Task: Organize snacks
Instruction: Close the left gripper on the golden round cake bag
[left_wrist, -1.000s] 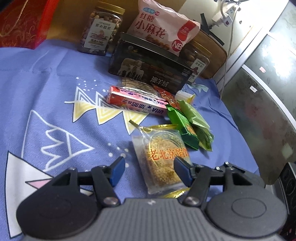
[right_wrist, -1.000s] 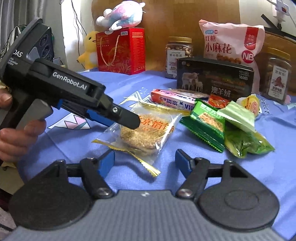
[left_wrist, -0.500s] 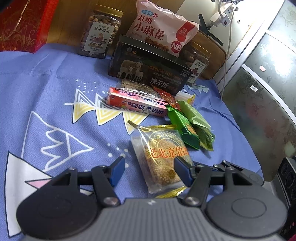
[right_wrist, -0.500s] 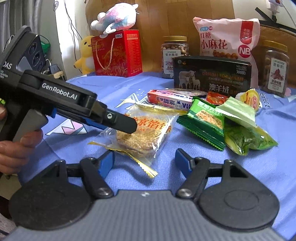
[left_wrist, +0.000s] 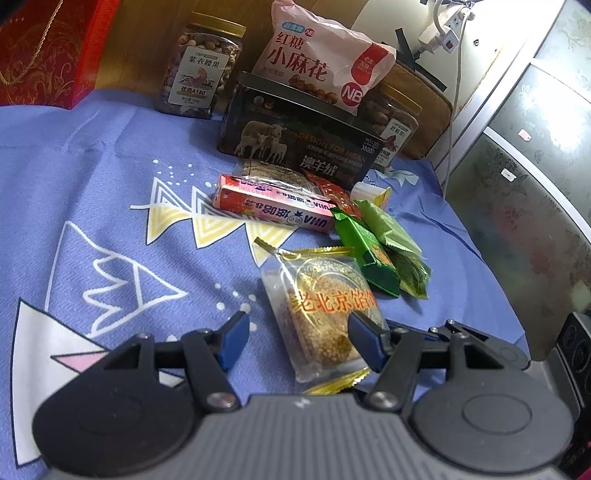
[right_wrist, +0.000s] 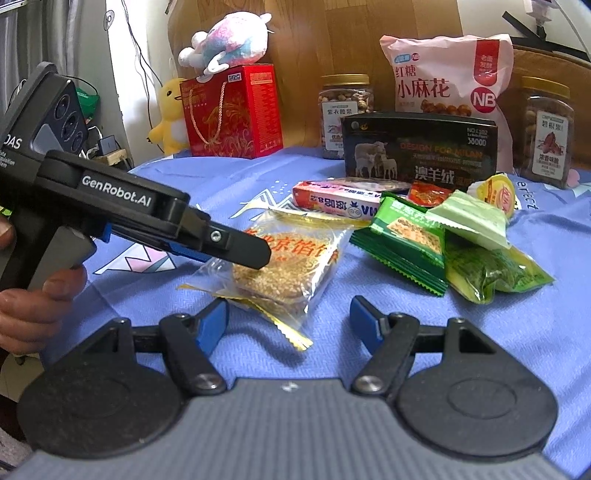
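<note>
A clear packet with a round sesame cake (left_wrist: 325, 317) (right_wrist: 284, 266) lies on the blue cloth. My left gripper (left_wrist: 299, 336) is open, its jaws either side of the packet's near end; it also shows in the right wrist view (right_wrist: 255, 251), over the packet. My right gripper (right_wrist: 290, 325) is open and empty, just short of the packet's gold edge. Behind lie a pink candy box (left_wrist: 273, 210) (right_wrist: 336, 203), green snack packets (left_wrist: 373, 254) (right_wrist: 410, 236), a small red sachet (right_wrist: 428, 194) and a yellow jelly cup (right_wrist: 496, 194).
At the back stand a dark sheep-print box (left_wrist: 295, 144) (right_wrist: 417, 147), a pink bag of twists (left_wrist: 325, 70) (right_wrist: 447, 77), two nut jars (left_wrist: 199, 74) (right_wrist: 546, 129), and a red gift box (right_wrist: 232, 110) with plush toys. The cloth's right edge drops beside a cabinet (left_wrist: 535, 184).
My left gripper has crept forward over the cake packet, which sits further in between its jaws. The right gripper has stayed nearly still.
</note>
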